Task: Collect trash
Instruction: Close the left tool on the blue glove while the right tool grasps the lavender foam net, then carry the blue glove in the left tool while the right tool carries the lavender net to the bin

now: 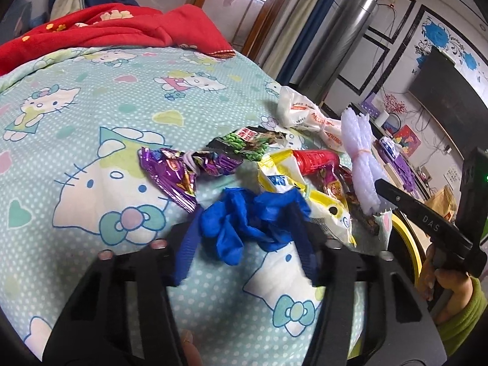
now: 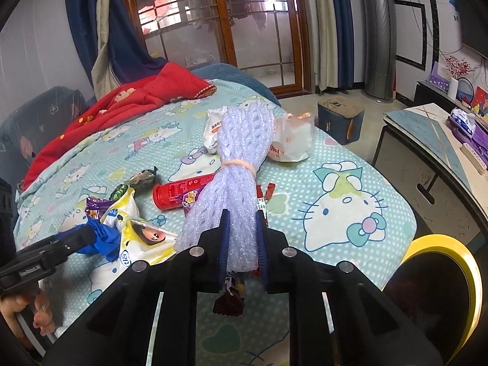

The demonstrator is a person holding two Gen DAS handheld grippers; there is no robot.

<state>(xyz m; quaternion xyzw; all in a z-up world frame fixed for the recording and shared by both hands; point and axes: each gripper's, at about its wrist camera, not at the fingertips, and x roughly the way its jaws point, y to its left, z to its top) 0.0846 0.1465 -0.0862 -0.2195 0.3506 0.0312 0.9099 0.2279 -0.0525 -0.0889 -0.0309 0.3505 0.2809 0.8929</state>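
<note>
Trash lies on a Hello Kitty bedspread (image 1: pixel 91 97). My left gripper (image 1: pixel 244 228) has its blue fingers around a crumpled blue glove (image 1: pixel 244 219); in the right wrist view it holds the glove (image 2: pixel 103 238) just above the bed. My right gripper (image 2: pixel 242 244) is shut on a bundle of white foam netting (image 2: pixel 238 164) tied with a rubber band, held upright; the bundle shows in the left wrist view (image 1: pixel 361 158). On the bed lie a purple wrapper (image 1: pixel 180 177), a green-black packet (image 1: pixel 244 141), a yellow-white bag (image 1: pixel 305 195), a red tube (image 2: pixel 183 193) and white bags (image 2: pixel 292 140).
A red blanket (image 2: pixel 122 106) lies at the bed's far side. A black bin with a yellow rim (image 2: pixel 439 286) stands off the bed's near right corner. A low table (image 2: pixel 427 140) stands to the right, a small stool (image 2: pixel 340 119) on the floor beyond.
</note>
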